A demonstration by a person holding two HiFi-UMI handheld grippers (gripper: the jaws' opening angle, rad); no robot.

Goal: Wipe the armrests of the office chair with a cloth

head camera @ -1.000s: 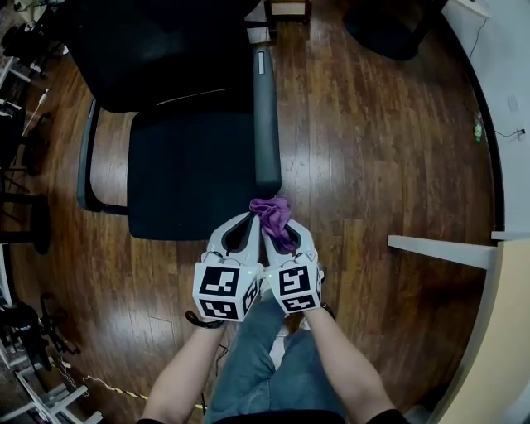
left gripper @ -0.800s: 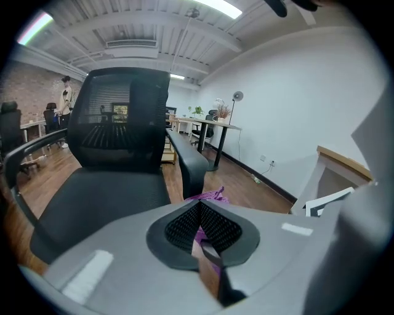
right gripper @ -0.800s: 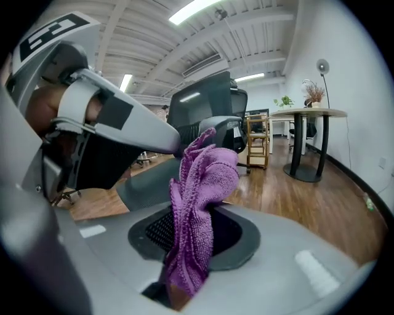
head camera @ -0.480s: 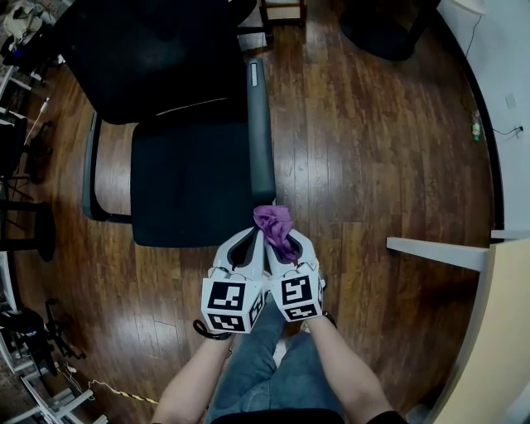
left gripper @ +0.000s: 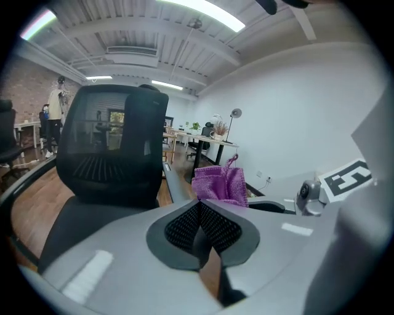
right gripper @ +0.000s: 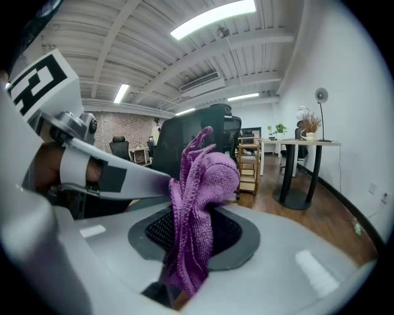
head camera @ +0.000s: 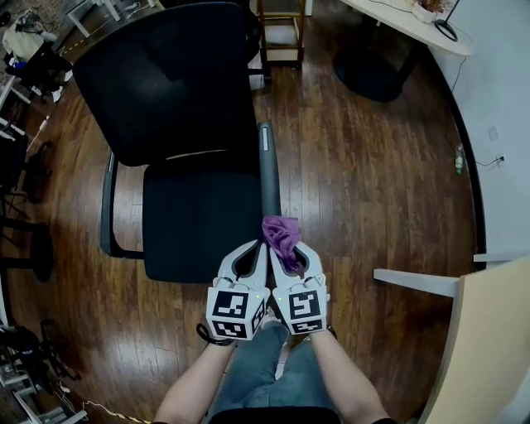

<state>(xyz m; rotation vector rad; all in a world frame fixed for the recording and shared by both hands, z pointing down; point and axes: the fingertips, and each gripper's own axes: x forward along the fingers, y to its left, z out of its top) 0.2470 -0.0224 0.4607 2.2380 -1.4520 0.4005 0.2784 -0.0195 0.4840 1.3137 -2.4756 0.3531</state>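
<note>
One office chair (head camera: 195,166) stands on the wooden floor (head camera: 373,190), black, with its seat front turned toward the person. It has two armrests. One armrest (head camera: 107,203) runs along the left side of the head view. The other armrest (head camera: 267,170) runs along the seat's right edge and points down toward the grippers.

There are two grippers, held side by side and touching just in front of the seat. Each carries one cube with square markers. The left gripper (head camera: 253,257) is clenched: its own view shows the two dark pads pressed together at the tips with nothing between them. The right gripper (head camera: 291,258) is grasping the single purple cloth (head camera: 281,234). In its own view the jaws pinch a folded strip of cloth low down. The rest rises in a crumpled bunch above the jaw tips.

In the head view that bunch sits right at the near end of the right-hand armrest. Whether it touches the armrest cannot be told.

Two bare forearms reach in from the bottom edge, above blue jeans (head camera: 265,364). Beyond the chair stand one small wooden shelf unit (head camera: 281,33) and one light tabletop (head camera: 406,21) on a dark round base (head camera: 377,74).
</note>
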